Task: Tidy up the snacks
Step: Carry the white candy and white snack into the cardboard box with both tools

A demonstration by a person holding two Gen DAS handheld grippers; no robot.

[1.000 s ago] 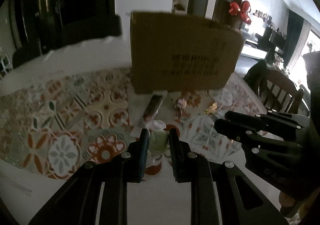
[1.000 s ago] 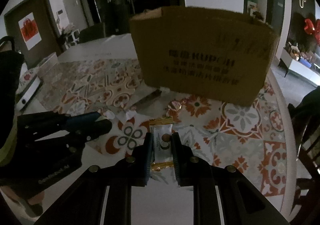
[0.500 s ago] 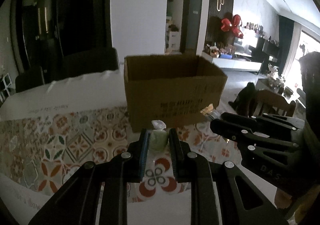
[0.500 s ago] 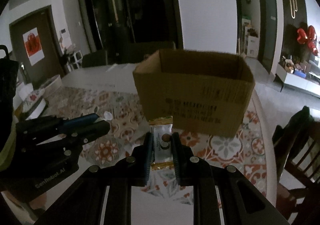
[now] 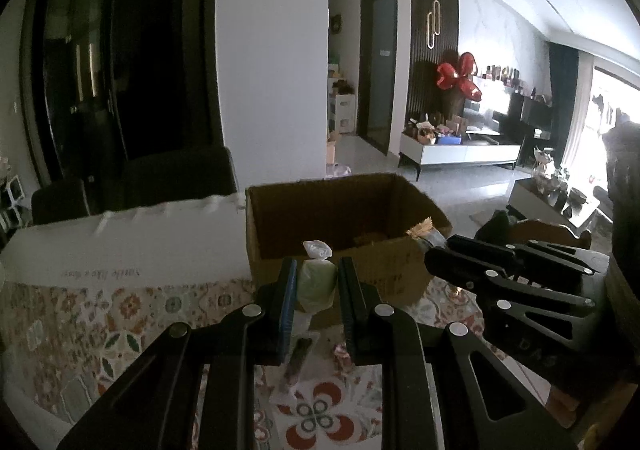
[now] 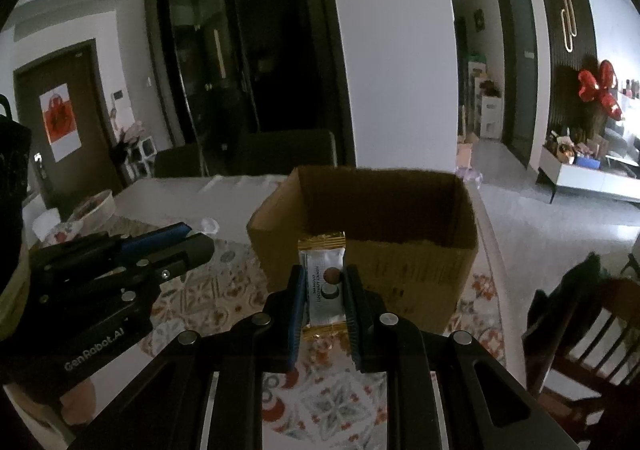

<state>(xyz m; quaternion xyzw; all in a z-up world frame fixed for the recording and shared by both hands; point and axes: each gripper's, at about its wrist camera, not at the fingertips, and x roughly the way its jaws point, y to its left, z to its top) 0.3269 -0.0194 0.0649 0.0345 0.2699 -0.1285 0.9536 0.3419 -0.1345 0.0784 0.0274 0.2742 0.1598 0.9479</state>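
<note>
An open cardboard box (image 5: 384, 274) stands on the patterned tablecloth; it also shows in the right wrist view (image 6: 416, 266). My left gripper (image 5: 317, 284) is shut on a green wrapped snack (image 5: 316, 282), held above the table just before the box's near wall. My right gripper (image 6: 323, 290) is shut on a white and gold snack packet (image 6: 324, 286), held level with the box's front rim. The right gripper (image 5: 440, 258) shows at the right of the left wrist view, and the left gripper (image 6: 200, 242) at the left of the right wrist view.
A dark snack bar (image 5: 298, 358) and a small wrapped candy (image 5: 342, 352) lie on the tablecloth (image 5: 120, 330) below my left gripper. A bowl (image 6: 94, 206) sits at the far left. A wooden chair (image 6: 592, 330) stands at the right of the table.
Both grippers have risen with their snacks and tilted up, so the box's open top and inside now show. The loose snacks on the cloth have dropped low in view.
</note>
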